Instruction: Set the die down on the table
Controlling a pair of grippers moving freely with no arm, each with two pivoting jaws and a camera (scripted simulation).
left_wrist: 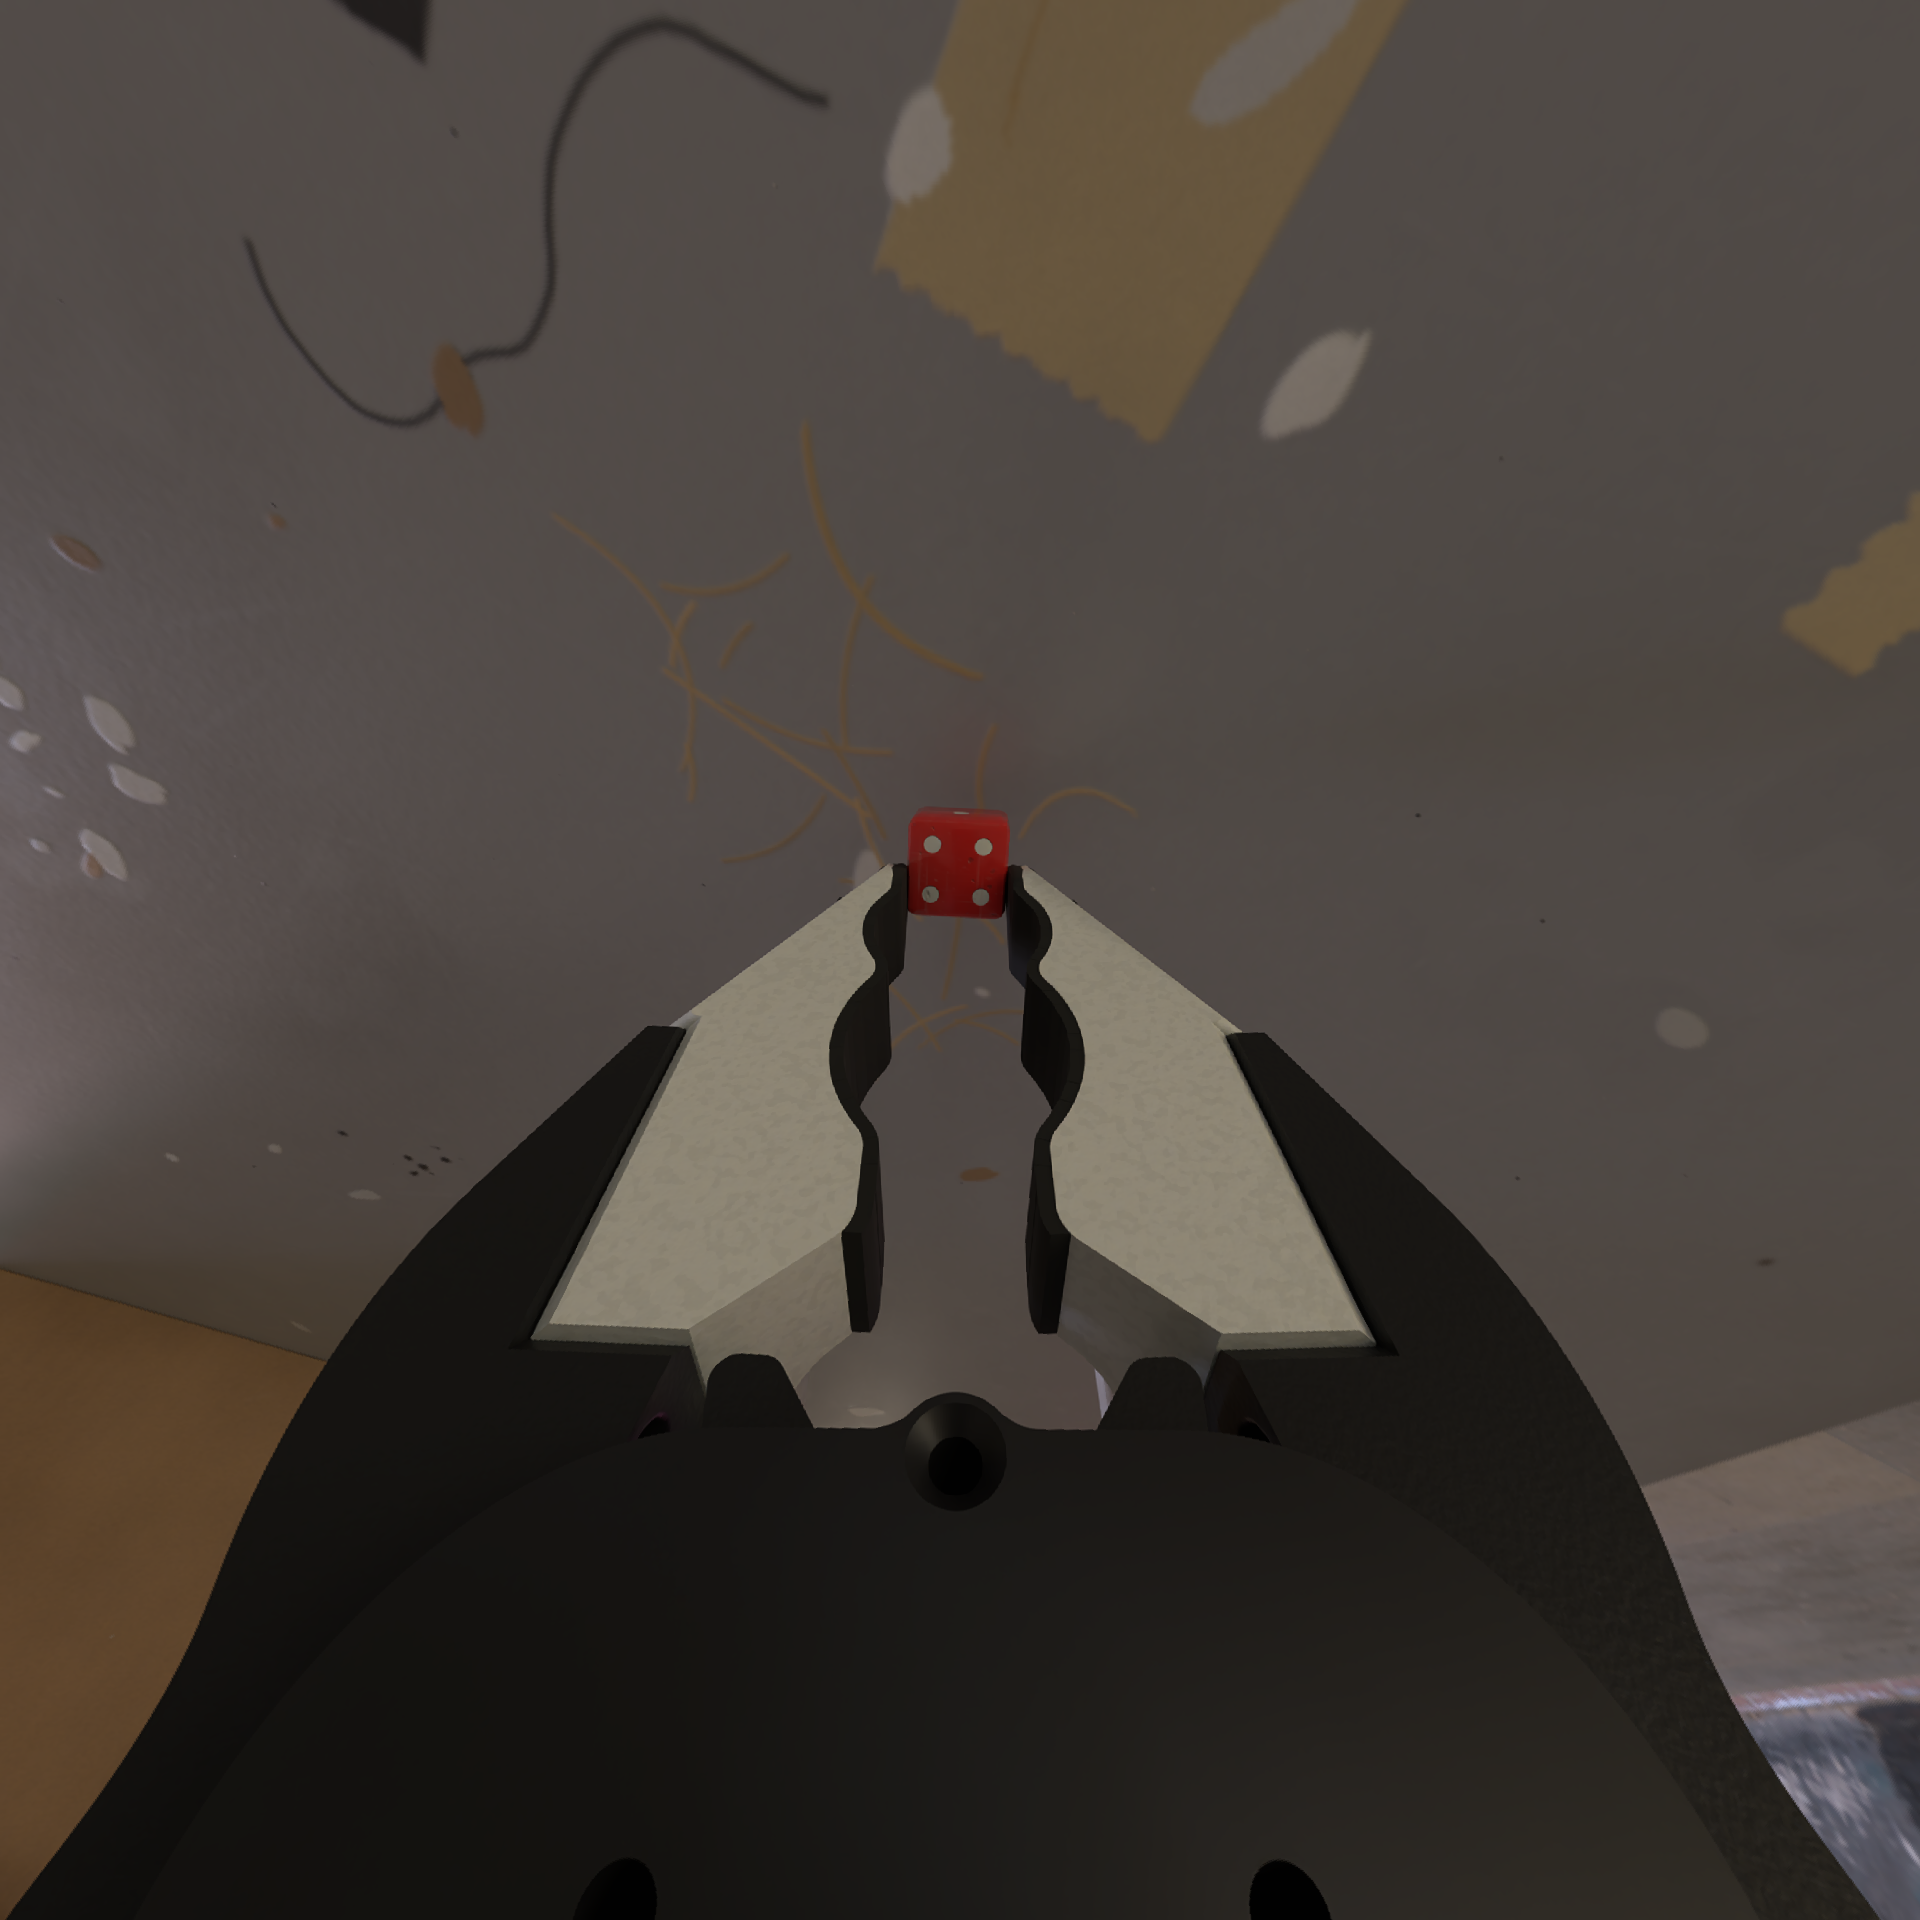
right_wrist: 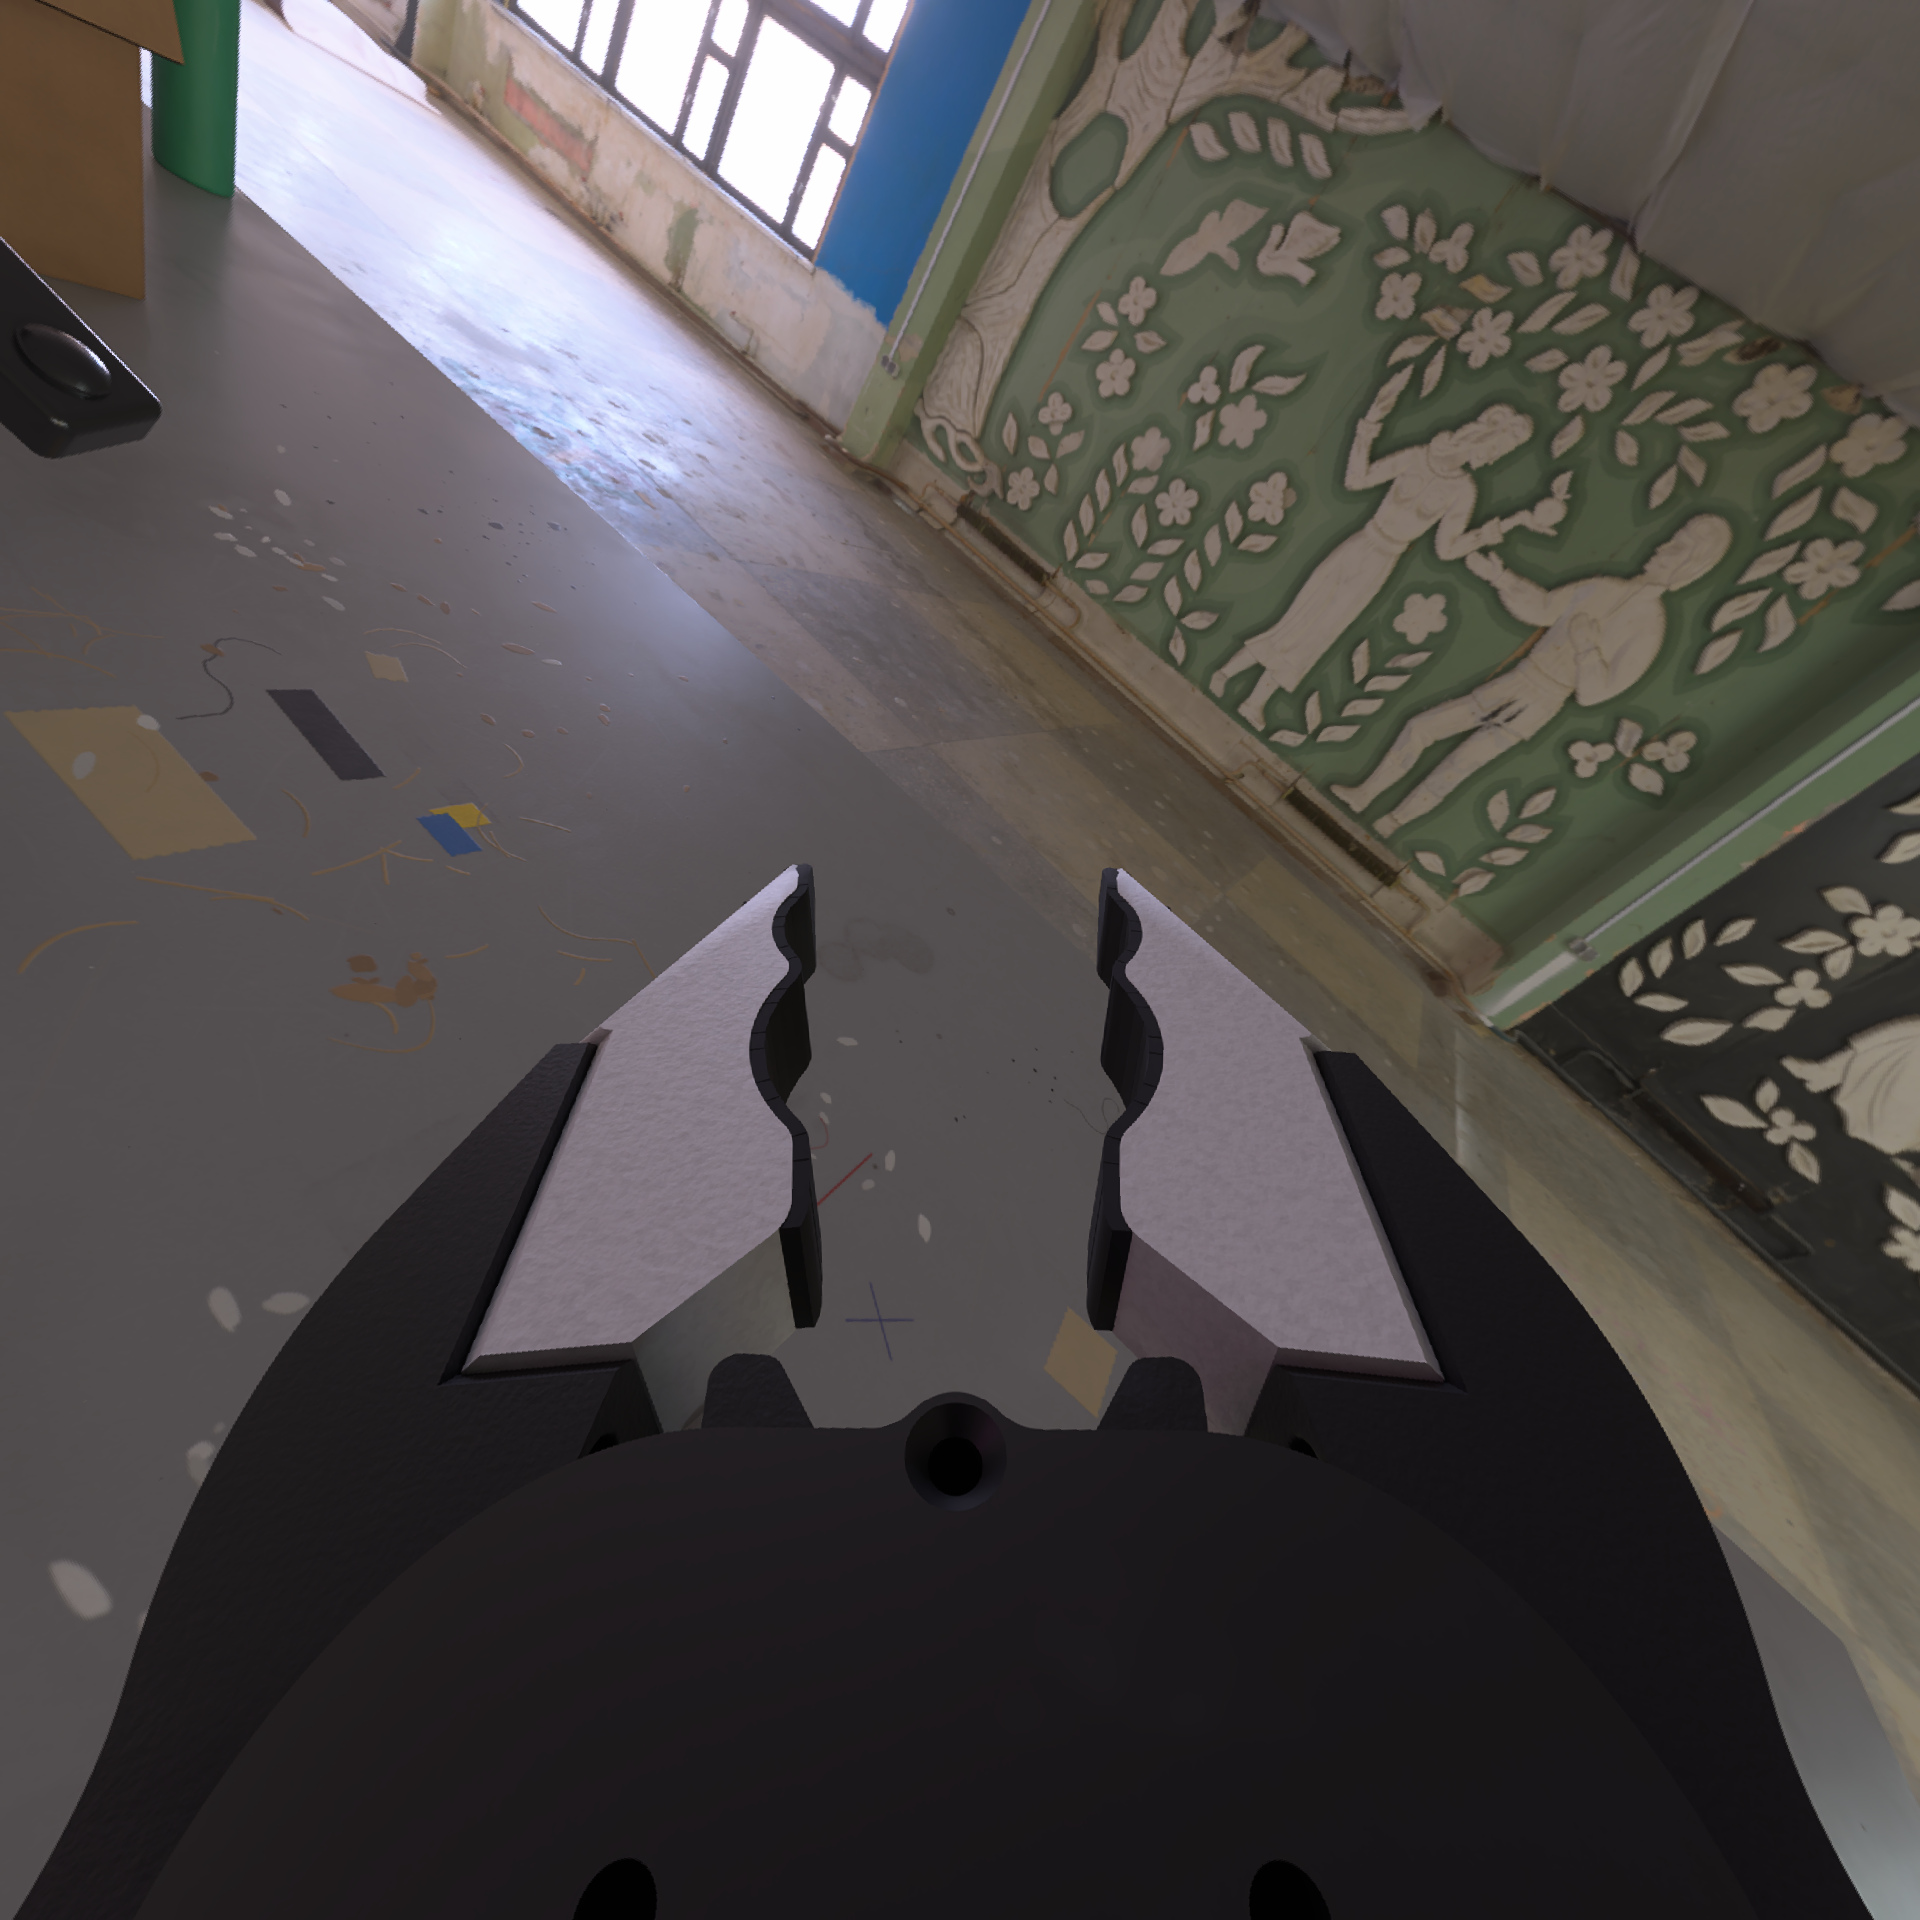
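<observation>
A small red die (left_wrist: 957, 862) with white pips sits between the tips of my left gripper (left_wrist: 957, 881). The jaws are shut on its two sides, and its four-pip face points toward the camera. The grey table (left_wrist: 416, 935) lies close beyond it; I cannot tell whether the die touches the surface. My right gripper (right_wrist: 956, 896) is open and empty, held over the grey table (right_wrist: 312, 1039) near its edge. The die does not show in the right wrist view.
The table bears flat marks: yellow paper shapes (left_wrist: 1101, 208), a dark squiggly line (left_wrist: 540, 229), tan strands, white flecks. In the right wrist view a black device (right_wrist: 62, 364), a cardboard box (right_wrist: 73, 135) and a green cylinder (right_wrist: 197, 94) stand at the far left. The table edge runs diagonally, with floor and a green relief wall beyond.
</observation>
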